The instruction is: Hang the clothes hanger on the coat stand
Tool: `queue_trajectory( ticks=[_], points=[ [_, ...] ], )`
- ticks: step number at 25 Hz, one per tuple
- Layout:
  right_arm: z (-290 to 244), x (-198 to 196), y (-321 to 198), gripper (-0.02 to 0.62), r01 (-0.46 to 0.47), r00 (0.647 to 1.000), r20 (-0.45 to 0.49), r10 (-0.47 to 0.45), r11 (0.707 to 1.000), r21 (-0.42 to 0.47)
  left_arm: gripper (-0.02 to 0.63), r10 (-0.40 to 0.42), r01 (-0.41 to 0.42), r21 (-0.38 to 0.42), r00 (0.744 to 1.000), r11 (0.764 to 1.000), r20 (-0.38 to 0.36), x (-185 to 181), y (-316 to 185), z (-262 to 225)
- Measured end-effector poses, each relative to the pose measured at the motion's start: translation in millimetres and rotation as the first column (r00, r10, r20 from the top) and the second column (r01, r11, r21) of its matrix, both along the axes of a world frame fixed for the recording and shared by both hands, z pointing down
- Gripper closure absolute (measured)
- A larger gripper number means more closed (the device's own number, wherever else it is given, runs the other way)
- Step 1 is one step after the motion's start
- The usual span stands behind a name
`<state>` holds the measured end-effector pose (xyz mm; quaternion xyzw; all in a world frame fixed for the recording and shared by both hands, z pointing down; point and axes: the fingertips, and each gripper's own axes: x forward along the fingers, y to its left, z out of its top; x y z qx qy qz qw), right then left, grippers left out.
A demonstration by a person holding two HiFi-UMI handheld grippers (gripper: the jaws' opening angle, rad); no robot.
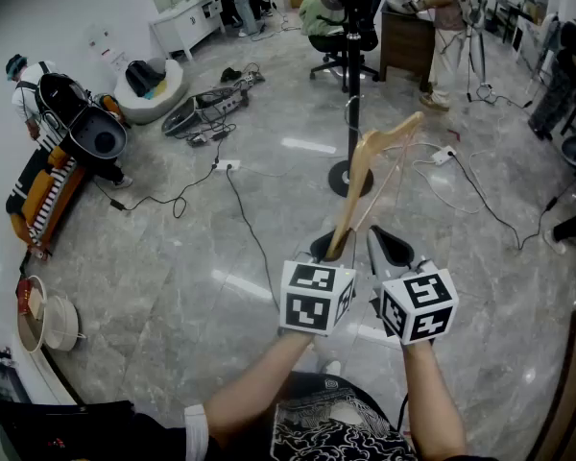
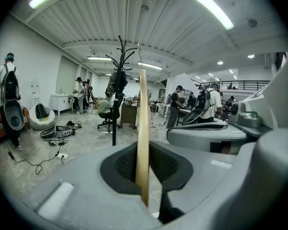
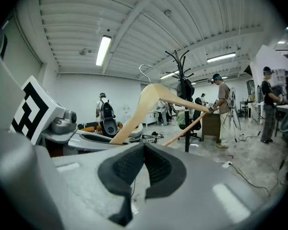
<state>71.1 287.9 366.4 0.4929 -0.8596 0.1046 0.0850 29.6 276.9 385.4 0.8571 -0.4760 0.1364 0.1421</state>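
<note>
The left tool [image 1: 331,248] is clamped on the lower arm-end of the wooden hanger [image 1: 365,166], whose long axis slants up and away toward the coat stand [image 1: 352,113] straight ahead, hook [image 3: 144,70] uppermost. The right tool [image 1: 389,246], just beside, is closed and empty. Open floor [image 1: 221,286] lies between, with cables [image 1: 480,195] near the stand's base.

Open office-lab: desks [image 1: 408,38], swivel chair [image 1: 344,41], floor cables [image 1: 180,200], strip lights [image 2: 204,5].
</note>
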Motion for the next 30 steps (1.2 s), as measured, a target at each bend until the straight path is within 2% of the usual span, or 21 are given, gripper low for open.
queue_trajectory(
  ticks=[12, 18, 30],
  points=[
    [6, -13, -30, 0.595, -0.018, 1.000, -0.021, 0.018, 1.000, 0.002, 0.563, 0.019, -0.019, -0.004, 1.000, 1.000, -0.014, -9, -33, 8],
    [5, -27, -73, 0.595, -0.044, 0.998, -0.038, 0.044, 0.999, -0.007, 0.563, 0.050, -0.050, -0.015, 0.999, 0.999, -0.020, -23, -77, 9],
    [2, -91, -172, 0.595, -0.089, 0.995, -0.046, 0.088, 0.996, -0.013, 0.563, 0.116, -0.117, -0.022, 0.993, 0.993, -0.028, -81, -177, 7]
  ],
)
